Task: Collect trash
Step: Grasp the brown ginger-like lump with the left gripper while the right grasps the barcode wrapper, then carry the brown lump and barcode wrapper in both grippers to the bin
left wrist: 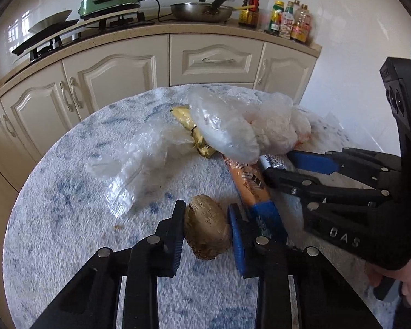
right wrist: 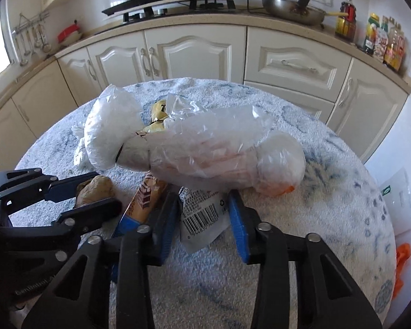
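Observation:
A round table under a white-and-blue fluffy cloth (left wrist: 68, 219) holds a heap of trash. My left gripper (left wrist: 207, 227) is shut on a brown, potato-like lump (left wrist: 205, 235) that rests on the cloth; from the right wrist view that gripper (right wrist: 104, 192) shows at the left, with the lump (right wrist: 96, 187) between its fingers. My right gripper (right wrist: 202, 219) is shut on a white wrapper with a barcode (right wrist: 202, 216), seen as silver foil (left wrist: 271, 161) from the left. An orange-and-blue snack wrapper (left wrist: 249, 183) lies between the two grippers.
Crumpled clear plastic bags (right wrist: 205, 148) and a yellow wrapper (left wrist: 189, 120) lie just beyond both grippers. Cream cabinets (left wrist: 123, 65) and a counter with a pan (left wrist: 202, 11), a green appliance and bottles stand behind. A hand (left wrist: 408, 282) holds the right gripper. A white bag (right wrist: 400, 200) lies on the floor.

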